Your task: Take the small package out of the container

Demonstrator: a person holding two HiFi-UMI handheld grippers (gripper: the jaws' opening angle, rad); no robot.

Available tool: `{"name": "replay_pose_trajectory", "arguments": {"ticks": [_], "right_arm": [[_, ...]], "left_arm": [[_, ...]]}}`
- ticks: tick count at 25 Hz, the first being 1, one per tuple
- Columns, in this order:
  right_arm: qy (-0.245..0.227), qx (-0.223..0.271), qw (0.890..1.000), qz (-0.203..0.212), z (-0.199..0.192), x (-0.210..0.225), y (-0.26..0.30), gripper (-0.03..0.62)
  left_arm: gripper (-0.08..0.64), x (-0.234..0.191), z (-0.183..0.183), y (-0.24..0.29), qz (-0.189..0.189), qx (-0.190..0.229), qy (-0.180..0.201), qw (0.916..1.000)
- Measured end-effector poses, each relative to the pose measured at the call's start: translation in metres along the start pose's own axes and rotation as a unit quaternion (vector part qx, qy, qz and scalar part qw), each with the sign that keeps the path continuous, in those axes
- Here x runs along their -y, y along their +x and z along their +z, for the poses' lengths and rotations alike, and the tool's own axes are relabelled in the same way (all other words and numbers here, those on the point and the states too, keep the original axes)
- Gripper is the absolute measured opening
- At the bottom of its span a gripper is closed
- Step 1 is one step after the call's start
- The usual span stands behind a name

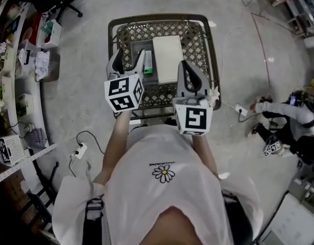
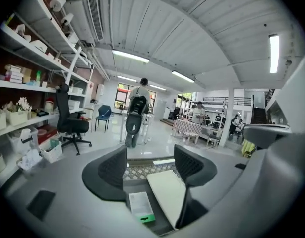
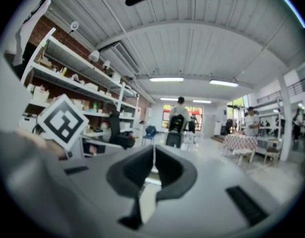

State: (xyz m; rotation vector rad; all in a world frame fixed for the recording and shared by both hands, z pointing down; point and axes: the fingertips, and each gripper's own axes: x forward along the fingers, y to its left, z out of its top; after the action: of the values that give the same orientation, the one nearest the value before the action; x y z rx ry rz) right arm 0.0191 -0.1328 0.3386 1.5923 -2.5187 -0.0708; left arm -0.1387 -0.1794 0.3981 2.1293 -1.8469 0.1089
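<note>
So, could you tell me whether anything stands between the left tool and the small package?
Nothing visible does. The open left tool hangs above the basket, with the package bare below its jaws. The white box lies close beside the package, on its right, not over it.

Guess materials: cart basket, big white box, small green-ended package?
Basket: probably moulded plastic, dark matte lattice; coated wire possible. White box: likely cardboard, matte, crisp flat edges. Small package: seemingly printed carton, white with green end; too small to confirm.
</note>
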Motion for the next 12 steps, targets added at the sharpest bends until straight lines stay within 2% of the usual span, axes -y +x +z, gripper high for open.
{"name": "replay_pose_trajectory", "arguments": {"ticks": [7, 12], "right_arm": [[0.013, -0.023, 1.0, -0.016, -0.016, 0.019, -0.011, 0.032], [0.014, -0.039, 0.999, -0.014, -0.03, 0.024, -0.012, 0.032]], "left_arm": [[0.325, -0.005, -0.078, 0.042, -0.002, -0.094, -0.053, 0.9941], [0.327, -0.011, -0.132, 0.065, 0.02, -0.15, -0.074, 0.9856]]}}
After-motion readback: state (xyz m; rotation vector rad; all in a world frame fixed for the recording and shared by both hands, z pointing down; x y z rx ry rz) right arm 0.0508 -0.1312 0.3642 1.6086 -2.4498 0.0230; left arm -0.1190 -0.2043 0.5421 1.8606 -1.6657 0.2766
